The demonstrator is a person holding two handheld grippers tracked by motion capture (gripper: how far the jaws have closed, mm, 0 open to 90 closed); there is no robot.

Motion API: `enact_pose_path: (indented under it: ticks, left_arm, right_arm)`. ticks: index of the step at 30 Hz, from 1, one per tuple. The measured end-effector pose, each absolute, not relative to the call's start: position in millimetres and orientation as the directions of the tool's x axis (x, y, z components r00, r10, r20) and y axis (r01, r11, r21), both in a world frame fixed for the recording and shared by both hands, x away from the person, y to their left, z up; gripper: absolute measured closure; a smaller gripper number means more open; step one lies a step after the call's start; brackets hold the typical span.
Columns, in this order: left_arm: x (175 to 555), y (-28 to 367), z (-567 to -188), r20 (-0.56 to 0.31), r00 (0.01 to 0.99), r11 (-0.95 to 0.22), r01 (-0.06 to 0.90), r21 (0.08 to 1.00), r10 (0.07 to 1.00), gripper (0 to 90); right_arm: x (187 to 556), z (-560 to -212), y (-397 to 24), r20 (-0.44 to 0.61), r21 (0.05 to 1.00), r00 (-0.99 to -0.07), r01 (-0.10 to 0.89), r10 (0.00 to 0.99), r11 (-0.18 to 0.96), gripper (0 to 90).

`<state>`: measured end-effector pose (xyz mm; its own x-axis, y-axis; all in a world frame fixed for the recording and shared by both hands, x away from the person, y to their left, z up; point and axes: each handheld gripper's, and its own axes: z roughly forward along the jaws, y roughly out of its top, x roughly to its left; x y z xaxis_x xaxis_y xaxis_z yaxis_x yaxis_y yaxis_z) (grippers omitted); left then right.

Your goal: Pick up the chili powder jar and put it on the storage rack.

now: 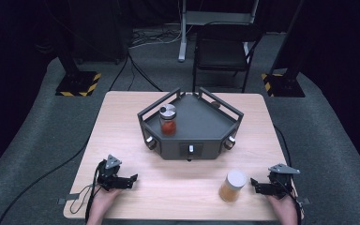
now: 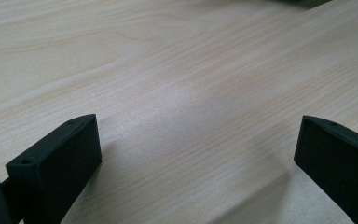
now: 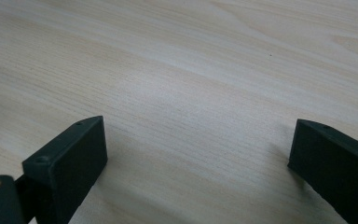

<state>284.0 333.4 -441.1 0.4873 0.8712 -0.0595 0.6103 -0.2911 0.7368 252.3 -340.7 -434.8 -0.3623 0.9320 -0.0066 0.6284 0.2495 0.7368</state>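
A dark grey tray (image 1: pixel 201 123) with raised rails stands at the middle of the wooden table (image 1: pixel 122 122). Inside it at the left stands a clear jar with a silver lid and red contents (image 1: pixel 168 120). A second jar with a white lid and orange-tan contents (image 1: pixel 233 186) stands on the table near the front right. My left gripper (image 1: pixel 132 180) rests low at the front left, open, with bare wood between its fingers (image 2: pixel 56 163). My right gripper (image 1: pixel 254 185) sits just right of the white-lidded jar, open and holding nothing, its fingers (image 3: pixel 70 158) spread over the tabletop.
A black chair (image 1: pixel 222 49) stands beyond the table's far edge. Stand bases with yellow-black tape (image 1: pixel 79 84) sit on the grey carpet at the back left and back right. Cables trail across the floor.
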Motion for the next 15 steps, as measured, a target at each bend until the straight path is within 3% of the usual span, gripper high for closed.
enact_pose_path:
  ticks: [3, 15]
  left_arm:
    - [282.7, 321.6, -439.7, -0.002, 0.484, -0.332, 0.604, 0.725, 0.875, 0.7]
    - [282.6, 320.6, -439.7, -0.004, 0.485, -0.332, 0.604, 0.725, 0.874, 0.2]
  right_arm:
    - [252.2, -434.8, -339.6, -0.007, 0.737, -0.356, 0.630, 0.934, 0.245, 3.1]
    - [251.5, -434.7, -340.3, -0.006, 0.736, -0.362, 0.629, 0.932, 0.249, 3.0]
